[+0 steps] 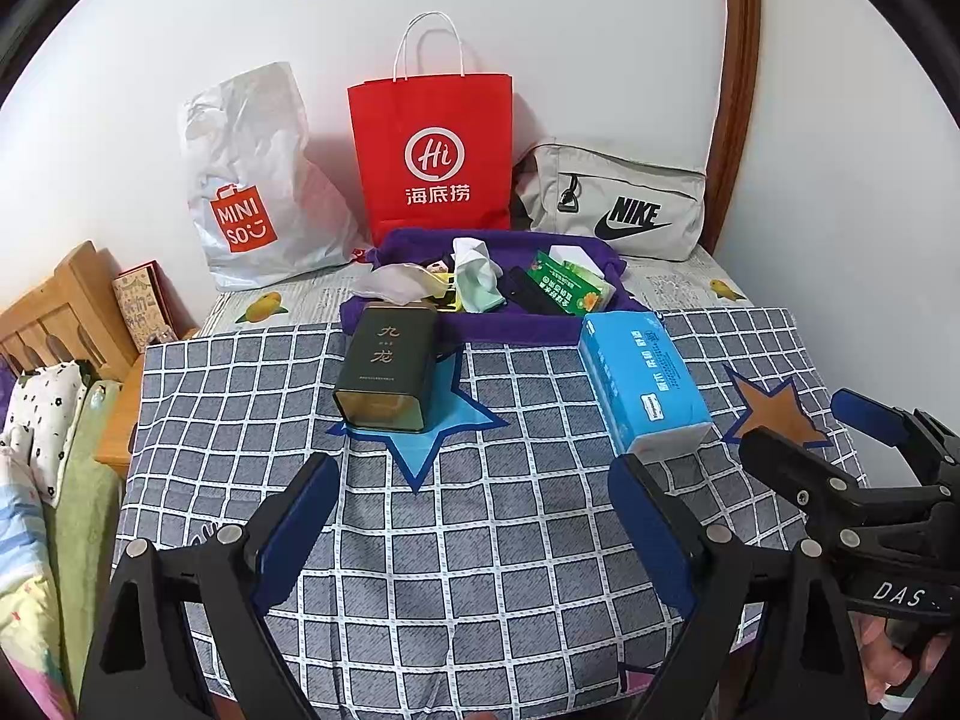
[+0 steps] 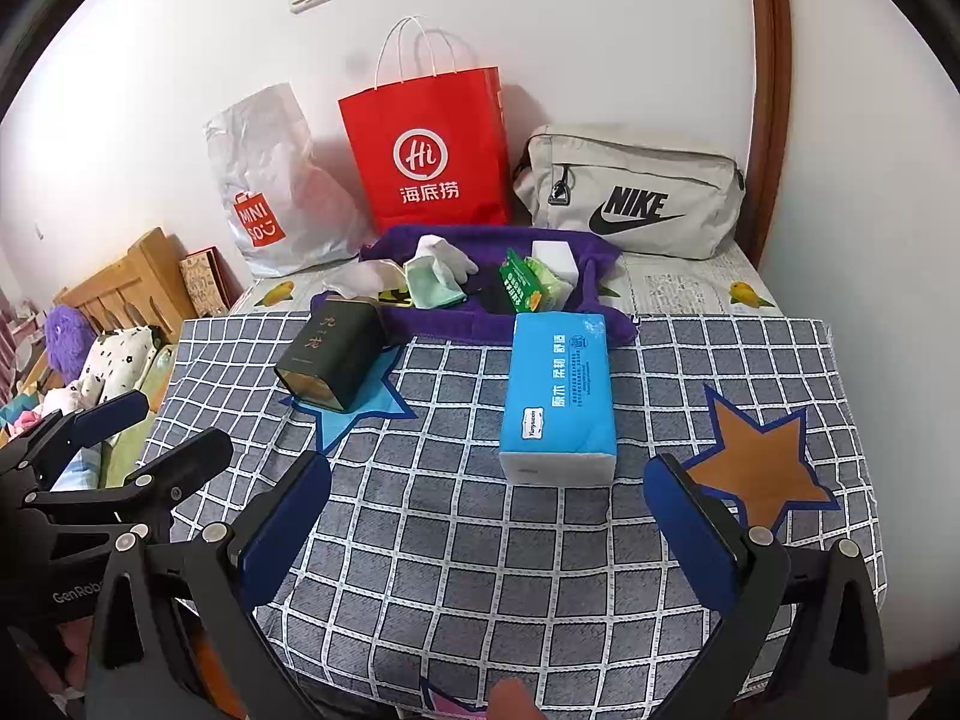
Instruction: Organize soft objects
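1. left gripper at the bottom of the left wrist view, jaws spread wide, nothing between the blue pads, only checked cloth beneath.
2. right gripper at the bottom of the right wrist view, likewise spread wide and empty, above the same cloth.
3. blue tissue pack lying flat at frame centre in the right wrist view, just beyond the right gripper, apart from both pads; far end touching the purple towel.
4. dark green tin on its side, centre left of the left wrist view, resting on a blue star patch.
5. orange star patch at the right, bare, partly behind the right pad.
6. purple towel across the upper middle, holding crumpled white tissue, a pale green cloth, a green box and a white block.
7. along the wall at the top: white miniso bag left, red paper bag centre, grey nike pouch right.
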{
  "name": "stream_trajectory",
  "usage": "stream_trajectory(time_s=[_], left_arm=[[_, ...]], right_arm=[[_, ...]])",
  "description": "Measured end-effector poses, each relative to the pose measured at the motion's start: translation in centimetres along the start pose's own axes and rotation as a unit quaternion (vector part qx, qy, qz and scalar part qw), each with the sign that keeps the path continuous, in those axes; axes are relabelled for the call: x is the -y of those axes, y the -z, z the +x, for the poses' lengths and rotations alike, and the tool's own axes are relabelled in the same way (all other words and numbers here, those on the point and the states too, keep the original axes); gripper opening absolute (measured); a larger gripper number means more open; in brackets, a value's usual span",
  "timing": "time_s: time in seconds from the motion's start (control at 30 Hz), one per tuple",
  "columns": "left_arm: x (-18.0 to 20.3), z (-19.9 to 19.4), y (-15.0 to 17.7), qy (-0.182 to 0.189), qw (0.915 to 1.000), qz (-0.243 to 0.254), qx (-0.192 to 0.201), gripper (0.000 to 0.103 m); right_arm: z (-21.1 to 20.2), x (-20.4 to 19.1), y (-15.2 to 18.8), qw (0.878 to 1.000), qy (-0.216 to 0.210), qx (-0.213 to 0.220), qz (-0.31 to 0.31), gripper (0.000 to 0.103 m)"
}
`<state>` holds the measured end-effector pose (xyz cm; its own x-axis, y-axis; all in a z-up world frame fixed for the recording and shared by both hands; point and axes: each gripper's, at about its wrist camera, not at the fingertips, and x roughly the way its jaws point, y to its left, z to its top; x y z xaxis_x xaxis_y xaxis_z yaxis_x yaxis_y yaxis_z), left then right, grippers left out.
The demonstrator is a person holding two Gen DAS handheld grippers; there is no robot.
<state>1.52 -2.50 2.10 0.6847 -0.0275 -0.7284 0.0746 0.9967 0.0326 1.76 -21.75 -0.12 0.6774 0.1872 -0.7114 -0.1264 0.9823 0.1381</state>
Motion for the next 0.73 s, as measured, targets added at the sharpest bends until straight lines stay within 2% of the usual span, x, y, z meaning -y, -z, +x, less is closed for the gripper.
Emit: stream_trajectory(time_s=[0.73], left_arm=[[0.37,0.88,-0.15,0.001,1.0000,0.001,-0.004,0.091]], right_arm=[[0.39,0.16,0.06,1.000,0.002,-0.006,-0.001,0.103]])
